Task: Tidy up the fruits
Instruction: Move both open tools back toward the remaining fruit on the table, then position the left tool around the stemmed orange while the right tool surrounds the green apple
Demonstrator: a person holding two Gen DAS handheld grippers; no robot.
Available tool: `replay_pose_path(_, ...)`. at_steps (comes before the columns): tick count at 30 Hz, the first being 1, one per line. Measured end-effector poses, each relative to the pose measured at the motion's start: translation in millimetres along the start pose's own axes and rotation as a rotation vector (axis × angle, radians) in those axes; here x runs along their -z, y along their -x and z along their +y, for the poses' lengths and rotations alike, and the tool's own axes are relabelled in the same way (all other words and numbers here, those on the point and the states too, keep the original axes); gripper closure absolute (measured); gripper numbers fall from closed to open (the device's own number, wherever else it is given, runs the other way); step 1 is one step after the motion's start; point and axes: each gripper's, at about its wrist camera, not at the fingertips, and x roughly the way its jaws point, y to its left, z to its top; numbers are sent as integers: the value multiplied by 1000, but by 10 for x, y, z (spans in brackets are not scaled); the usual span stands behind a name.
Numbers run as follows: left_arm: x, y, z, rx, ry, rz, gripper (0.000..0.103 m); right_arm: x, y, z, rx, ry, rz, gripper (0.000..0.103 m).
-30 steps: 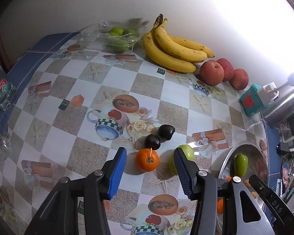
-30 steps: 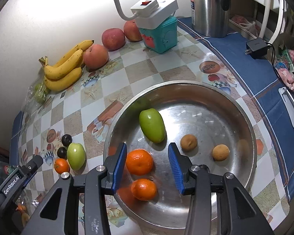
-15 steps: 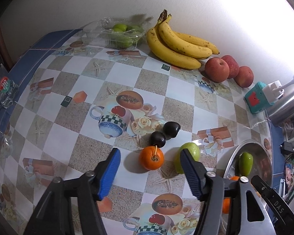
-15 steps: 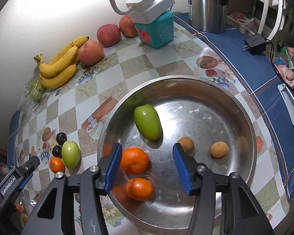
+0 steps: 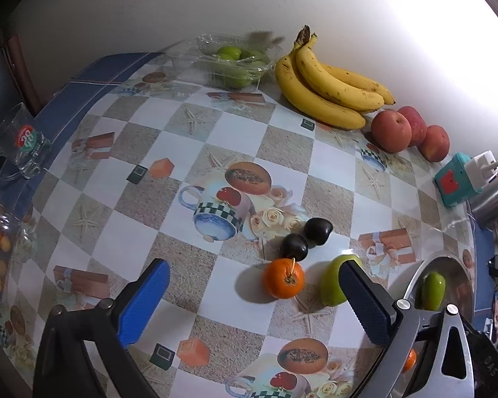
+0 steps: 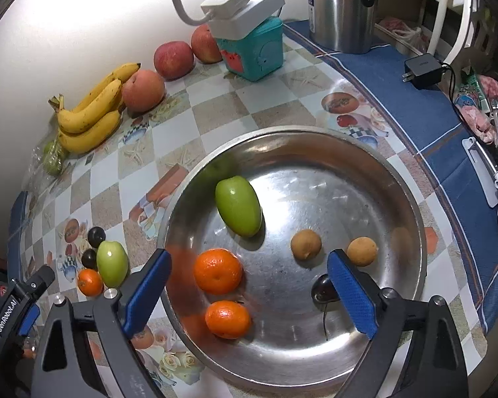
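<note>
Since the job is sorting fruit, the layout makes sense: the steel tray is clearly the collection spot, and it already has a green fruit, two tangerines, two small brown fruits and a dark plum with a thin stem lying in it.

The right gripper hangs over the near part of the tray with its jaws opening, nearly as wide as they go. Nothing sits pinched between the pads; the upper tangerine is just in the gap below them and the plum is partly hidden behind the right pad. My guess is it spread out either to let something go or to line up for the next thing, can't tell which from this.

The left gripper is over the checkered tablecloth, jaws also opening, all the way out and empty. It points down at the little cluster not yet sorted: a small tangerine, two more dark plums touching each other just behind it, and a second green fruit right beside it, partly covered by the right pad. The wide spread looks like prep for dropping around the tangerine, which sits off centre, nearer the right pad.

Back by the wall, bananas, three apples and a clear box of green fruit sit in a row, well apart from the action, so probably later picks or not part of it. So roughly half done, I'd say.
</note>
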Motion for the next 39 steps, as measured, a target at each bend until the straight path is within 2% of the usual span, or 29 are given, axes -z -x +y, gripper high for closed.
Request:
replay_pose_path(6,-5,11,17,-16,-3,-14,0,-6,32,16,-29,-7,-2,8)
replay_pose_path(13,-17,-19,78,-19,-7,-7,0,36,-11,184,-52,45,18,8)
replay_pose_path(22,-87,-46,425,-87,75,-12,0,178,-81,578,-83,149,47,8)
replay_pose_path(27,-110,-52,564,-100,113,-10,0,242,-102,775,-104,195,57,8)
replay_pose_path(35,-149,-42,682,-93,155,-19,0,268,-103,1008,-152,239,38,8)
replay_pose_path(39,-158,-63,658,-78,150,-11,0,217,-88,1040,-155,239,-5,8)
